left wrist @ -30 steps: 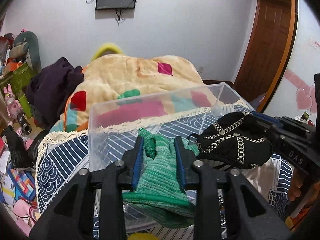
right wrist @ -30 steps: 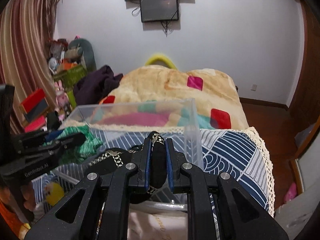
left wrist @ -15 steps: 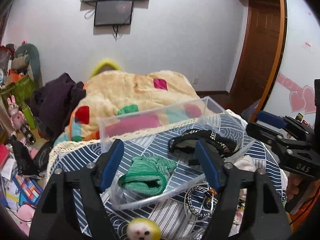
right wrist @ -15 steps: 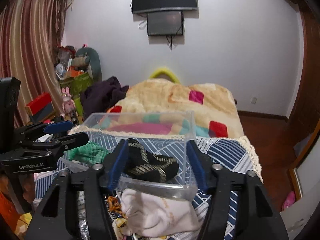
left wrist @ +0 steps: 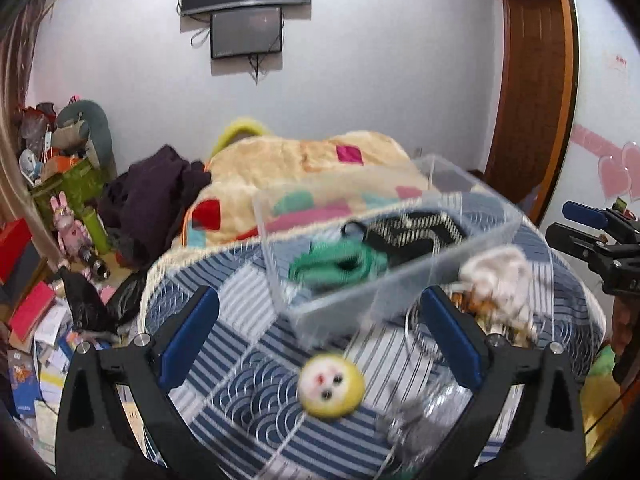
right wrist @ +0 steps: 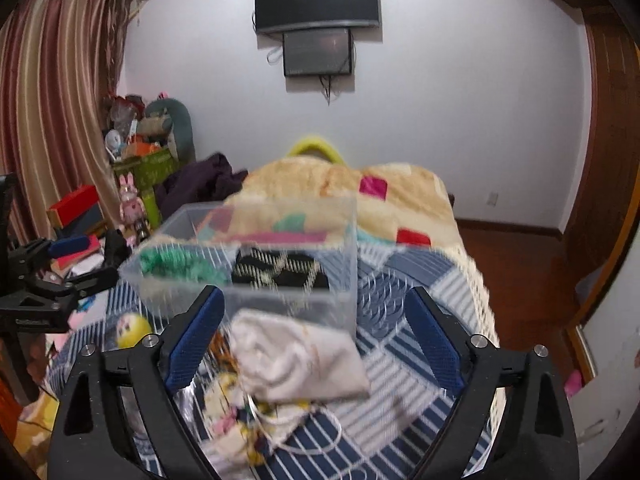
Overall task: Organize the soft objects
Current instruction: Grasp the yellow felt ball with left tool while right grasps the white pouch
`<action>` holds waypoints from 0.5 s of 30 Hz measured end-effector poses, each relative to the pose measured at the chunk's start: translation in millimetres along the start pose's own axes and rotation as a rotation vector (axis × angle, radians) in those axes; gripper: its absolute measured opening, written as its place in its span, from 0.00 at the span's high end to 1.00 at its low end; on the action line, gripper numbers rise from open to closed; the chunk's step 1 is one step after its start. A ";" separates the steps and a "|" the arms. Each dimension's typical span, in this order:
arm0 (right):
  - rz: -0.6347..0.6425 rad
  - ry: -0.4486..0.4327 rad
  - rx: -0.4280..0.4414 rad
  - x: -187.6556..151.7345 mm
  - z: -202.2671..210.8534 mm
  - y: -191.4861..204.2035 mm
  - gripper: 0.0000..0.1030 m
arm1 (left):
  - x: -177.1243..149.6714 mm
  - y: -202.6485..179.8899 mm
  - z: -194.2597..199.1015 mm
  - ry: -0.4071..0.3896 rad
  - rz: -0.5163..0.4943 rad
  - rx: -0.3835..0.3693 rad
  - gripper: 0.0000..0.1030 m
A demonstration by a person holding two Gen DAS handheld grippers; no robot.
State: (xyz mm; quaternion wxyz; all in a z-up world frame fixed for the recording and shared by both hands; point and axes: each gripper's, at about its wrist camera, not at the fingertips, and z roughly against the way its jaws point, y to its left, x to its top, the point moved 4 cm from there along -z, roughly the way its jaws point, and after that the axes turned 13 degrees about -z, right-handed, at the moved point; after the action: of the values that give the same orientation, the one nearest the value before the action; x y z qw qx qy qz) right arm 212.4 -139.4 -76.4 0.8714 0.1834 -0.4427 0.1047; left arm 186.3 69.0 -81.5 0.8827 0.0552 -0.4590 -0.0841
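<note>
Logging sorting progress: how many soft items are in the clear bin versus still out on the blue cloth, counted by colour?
In the bin:
Green knit: 1
Black patterned piece: 1
On the cloth:
White bundle: 1
Yellow ball: 1
Total: 4

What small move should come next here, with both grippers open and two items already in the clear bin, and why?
Probably lower the right gripper onto the white cloth bag. It lies on the striped cover just in front of the clear bin, right between that gripper's open fingers. The green glove and black item already sit inside, and the left gripper is open and empty, nearer the yellow plush ball.
</note>
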 end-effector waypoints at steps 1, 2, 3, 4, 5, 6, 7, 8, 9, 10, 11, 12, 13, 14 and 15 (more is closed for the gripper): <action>-0.007 0.022 -0.001 -5.7 -3.2 -2.2 0.12 | -7.4 -0.3 -3.7 0.018 0.005 -0.009 0.01; -0.020 0.039 -0.003 -9.6 -8.6 -5.1 0.12 | -12.1 -0.4 -6.9 0.030 0.009 -0.014 0.01; -0.032 0.050 -0.002 -12.9 -9.1 -6.3 0.12 | -18.0 -0.8 -10.2 0.044 0.013 -0.020 0.01; -0.047 0.070 0.000 -16.6 -13.2 -9.1 0.12 | -24.0 -1.1 -14.3 0.062 0.016 -0.024 0.01; -0.065 0.094 0.002 -20.3 -20.4 -12.0 0.12 | -29.8 -2.2 -18.6 0.079 0.016 -0.026 0.01; -0.075 0.108 0.004 -23.0 -24.1 -13.4 0.12 | -34.9 -2.5 -22.7 0.093 0.014 -0.026 0.01; -0.080 0.117 0.003 -26.9 -24.8 -15.2 0.12 | -38.9 -3.2 -24.8 0.100 0.013 -0.026 0.01; -0.085 0.130 -0.001 -29.0 -29.1 -16.6 0.12 | -42.7 -3.9 -27.3 0.105 0.011 -0.028 0.01; -0.092 0.141 -0.006 -30.3 -31.6 -18.3 0.12 | -45.4 -4.8 -29.5 0.107 0.013 -0.034 0.01; -0.100 0.154 -0.008 -31.2 -34.9 -19.3 0.12 | -48.2 -4.7 -32.4 0.110 0.020 -0.045 0.01; -0.111 0.164 -0.003 -31.7 -37.9 -20.5 0.13 | -49.9 -3.8 -33.4 0.112 0.023 -0.051 0.01; -0.124 0.172 0.009 -31.8 -39.8 -21.0 0.13 | -51.8 -3.6 -36.4 0.117 0.029 -0.057 0.01; -0.130 0.177 0.016 -32.1 -41.0 -20.3 0.15 | -52.9 -3.5 -38.3 0.119 0.033 -0.059 0.01; -0.136 0.183 0.027 -32.3 -42.5 -19.6 0.18 | -54.2 -3.1 -40.6 0.122 0.037 -0.064 0.03; -0.136 0.191 0.035 -32.9 -43.0 -18.7 0.28 | -55.6 -3.8 -42.4 0.124 0.039 -0.073 0.07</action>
State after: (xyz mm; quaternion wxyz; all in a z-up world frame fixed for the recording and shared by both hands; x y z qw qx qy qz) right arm 231.1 -139.4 -130.6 0.9114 0.2175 -0.3423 0.0702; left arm 189.3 77.2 -151.0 0.9123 0.0193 -0.4011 -0.0799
